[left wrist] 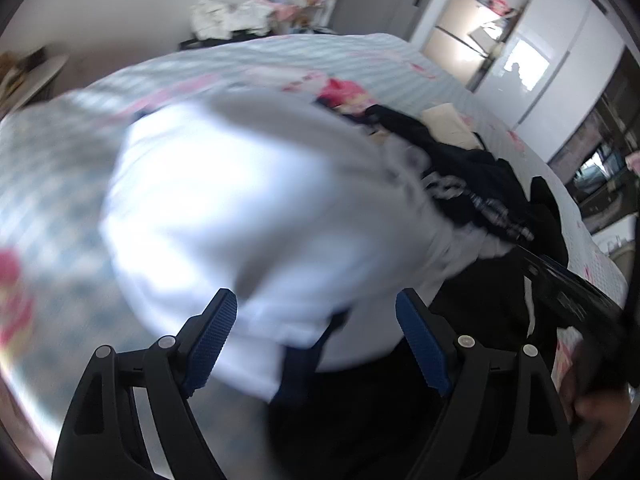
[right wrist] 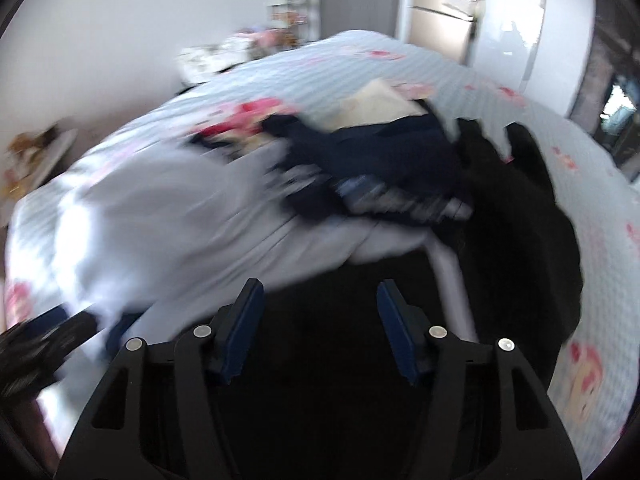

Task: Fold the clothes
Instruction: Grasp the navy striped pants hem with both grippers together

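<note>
Left wrist view: the left gripper (left wrist: 316, 312) hangs over a bed (left wrist: 280, 60) with its blue pads spread wide and nothing pressed between them. Just beyond the tips lies a white garment (left wrist: 240, 208), blurred, spread across the checked bedcover; its near hem with a dark blue trim falls between the open fingers but is not pinched. To the right sits a heap of dark clothes (left wrist: 480, 184), and the other tool's black body crosses the lower right corner. My reading is that this is the reach for a garment edge, before any fold is made

Right wrist view: the right gripper (right wrist: 320, 304) also stands with its fingers apart, somewhat narrower than the left pair, empty, over a black garment (right wrist: 520, 240) that fills the dark area under the tips. The white garment (right wrist: 180, 220) stretches off to the left, partly under the pile of navy and striped clothes (right wrist: 380, 168). The picture is smeared, so exact contact cannot be told

The next move likely calls for each pair of fingers to settle on a hem or corner of one piece, close on a single layer, and pull it free of the pile onto bare bedcover
</note>
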A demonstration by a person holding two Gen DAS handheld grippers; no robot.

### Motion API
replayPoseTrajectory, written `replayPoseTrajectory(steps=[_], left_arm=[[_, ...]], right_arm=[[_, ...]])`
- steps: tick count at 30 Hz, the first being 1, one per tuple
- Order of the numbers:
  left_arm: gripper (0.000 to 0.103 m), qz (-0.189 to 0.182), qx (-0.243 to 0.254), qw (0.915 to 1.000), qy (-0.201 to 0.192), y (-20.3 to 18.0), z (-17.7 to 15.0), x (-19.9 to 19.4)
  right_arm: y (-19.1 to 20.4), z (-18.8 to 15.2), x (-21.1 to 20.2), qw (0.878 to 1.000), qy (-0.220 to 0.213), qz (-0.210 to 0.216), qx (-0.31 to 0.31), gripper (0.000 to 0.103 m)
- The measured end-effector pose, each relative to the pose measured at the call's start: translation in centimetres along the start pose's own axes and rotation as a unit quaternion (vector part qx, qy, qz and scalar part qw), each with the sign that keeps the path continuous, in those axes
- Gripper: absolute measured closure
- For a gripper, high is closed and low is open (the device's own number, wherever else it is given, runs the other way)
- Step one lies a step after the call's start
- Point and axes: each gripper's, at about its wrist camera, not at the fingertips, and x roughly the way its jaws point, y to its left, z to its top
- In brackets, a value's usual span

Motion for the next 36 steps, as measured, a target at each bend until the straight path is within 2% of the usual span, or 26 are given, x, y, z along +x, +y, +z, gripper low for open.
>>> replayPoseTrajectory(steps=[5, 8, 11, 12, 13, 14, 17, 18, 20, 21, 27, 32, 33, 34, 36], left_arm=[[0.019, -0.015, 0.035, 0.9992, -0.01, -4.8, 4.4, 3.6], [0.019, -0.011, 0.072, 0.9972, -0.016, -8.0, 6.8, 5.5], [0.019, -0.058, 0.095, 0.9937, 0.004, -10.6, 8.6, 7.9], [0.019, -0.059, 0.102, 0.993, 0.012, -11.3, 8.9, 9.1], [0.019, -0.054, 0.11, 0.9921, 0.026, -12.1, 9.2, 10.7], [0.019, -0.054, 0.112, 0.9914, 0.041, -12.5, 9.4, 12.1], [0.02, -0.059, 0.116, 0.9898, 0.056, -13.6, 9.7, 15.2], [0.043, -0.074, 0.12, 0.988, 0.062, -14.1, 9.7, 15.7], [0.078, -0.088, 0.14, 0.9838, 0.07, -15.7, 9.1, 15.3], [0.085, -0.094, 0.15, 0.9815, 0.072, -16.5, 8.7, 15.0], [0.086, -0.153, 0.167, 0.9718, 0.066, -18.8, 5.1, 8.7], [0.086, -0.166, 0.187, 0.9648, 0.081, -20.6, -1.3, 3.4], [0.086, -0.176, 0.188, 0.9624, 0.086, -20.9, -2.7, 2.4], [0.086, -0.207, 0.181, 0.9559, 0.103, -21.4, -4.1, 1.3], [0.086, -0.226, 0.188, 0.9494, 0.11, -22.7, -7.1, -1.1]], right_arm=[[-2.3, 4.5, 5.9, 0.999, 0.027, -0.02, 0.009, 0.041], [-2.8, 5.8, 7.8, 0.999, 0.022, -0.043, -0.004, 0.041], [-3.5, 6.2, 9.1, 0.999, 0.016, -0.047, -0.009, 0.041], [-3.8, 6.2, 9.8, 0.999, 0.024, -0.035, -0.009, 0.042], [-4.1, 6.1, 10.6, 0.999, 0.037, -0.018, -0.007, 0.054], [-4.4, 6.0, 11.4, 0.999, 0.051, -0.001, -0.005, 0.071], [-5.4, 5.5, 11.8, 0.998, 0.058, 0.034, 0.013, 0.085], [-5.6, 5.5, 11.6, 0.998, 0.055, 0.036, 0.012, 0.087], [-5.8, 5.4, 11.0, 0.998, 0.052, 0.037, 0.005, 0.093], [-5.9, 5.3, 10.5, 0.998, 0.05, 0.036, 0.0, 0.094], [-7.8, 2.9, 4.9, 0.999, 0.026, 0.037, 0.005, 0.095], [-10.1, -1.9, -1.6, 0.998, 0.011, 0.044, 0.032, 0.095], [-10.6, -3.0, -3.0, 0.998, 0.009, 0.044, 0.036, 0.095], [-11.2, -4.2, -4.4, 0.998, 0.006, 0.044, 0.041, 0.095], [-12.2, -6.6, -7.3, 0.998, 0.001, 0.041, 0.048, 0.095]])
